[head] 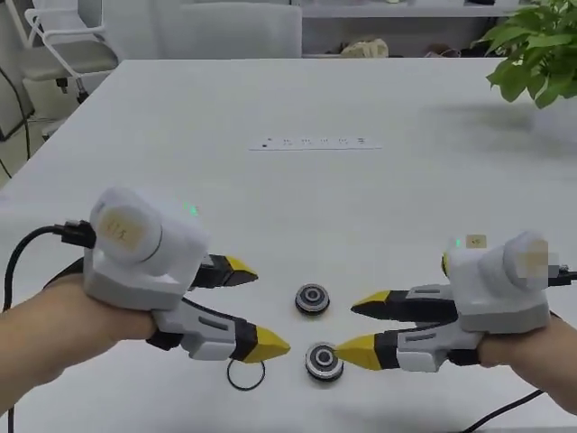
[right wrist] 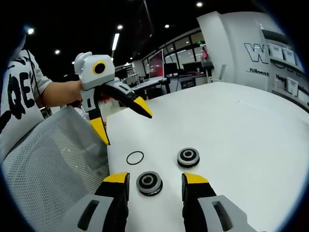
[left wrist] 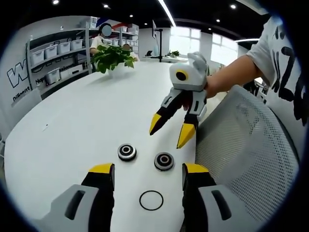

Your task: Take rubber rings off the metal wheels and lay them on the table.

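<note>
1. left gripper (head: 268,308) is hovering over the table (head: 288,180), jaws apart, holding nothing.
2. right gripper (head: 347,329) is gaping too, empty, its lower tip just beside the near wheel (head: 323,360).
3. far wheel (head: 312,299) is sitting between the two grippers.
4. loose rubber ring (head: 245,374) is lying flat on the table below the left gripper's lower jaw, near the near wheel.
</note>
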Demonstrator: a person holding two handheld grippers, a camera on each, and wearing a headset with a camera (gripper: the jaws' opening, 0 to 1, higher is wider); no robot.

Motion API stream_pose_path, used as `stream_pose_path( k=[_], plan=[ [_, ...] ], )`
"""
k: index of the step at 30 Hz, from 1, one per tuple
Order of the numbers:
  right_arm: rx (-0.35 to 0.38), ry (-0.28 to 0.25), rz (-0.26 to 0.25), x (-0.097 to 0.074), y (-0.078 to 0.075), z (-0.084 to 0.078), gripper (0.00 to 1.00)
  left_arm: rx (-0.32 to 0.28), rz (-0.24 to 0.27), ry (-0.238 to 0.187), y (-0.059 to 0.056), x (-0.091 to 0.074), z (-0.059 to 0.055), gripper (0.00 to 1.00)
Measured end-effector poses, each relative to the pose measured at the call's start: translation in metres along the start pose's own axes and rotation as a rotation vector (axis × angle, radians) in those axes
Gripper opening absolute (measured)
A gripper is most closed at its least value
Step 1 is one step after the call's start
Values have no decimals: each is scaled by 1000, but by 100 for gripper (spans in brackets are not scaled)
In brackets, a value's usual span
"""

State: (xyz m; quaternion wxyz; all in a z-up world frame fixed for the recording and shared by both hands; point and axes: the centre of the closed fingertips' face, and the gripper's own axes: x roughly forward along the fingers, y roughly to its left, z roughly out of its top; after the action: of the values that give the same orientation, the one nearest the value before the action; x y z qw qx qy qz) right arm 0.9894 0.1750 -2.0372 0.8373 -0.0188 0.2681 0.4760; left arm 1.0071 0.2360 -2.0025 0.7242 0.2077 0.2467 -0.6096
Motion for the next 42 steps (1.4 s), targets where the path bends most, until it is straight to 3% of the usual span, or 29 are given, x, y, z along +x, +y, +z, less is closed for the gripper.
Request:
stream_pose_path(
  k=[16, 23, 42],
  plan=[
    [-32, 61, 3, 7, 1, -29, 38, 1, -74, 43, -13, 32, -8, 42],
    [-40, 75, 8, 9, 1, -33, 37, -25, -105, 47, -21, 42, -10, 35],
    [-25, 86, 8, 12, 2, -41, 36, -6, -157, 94, -36, 67, -19, 20]
  ],
)
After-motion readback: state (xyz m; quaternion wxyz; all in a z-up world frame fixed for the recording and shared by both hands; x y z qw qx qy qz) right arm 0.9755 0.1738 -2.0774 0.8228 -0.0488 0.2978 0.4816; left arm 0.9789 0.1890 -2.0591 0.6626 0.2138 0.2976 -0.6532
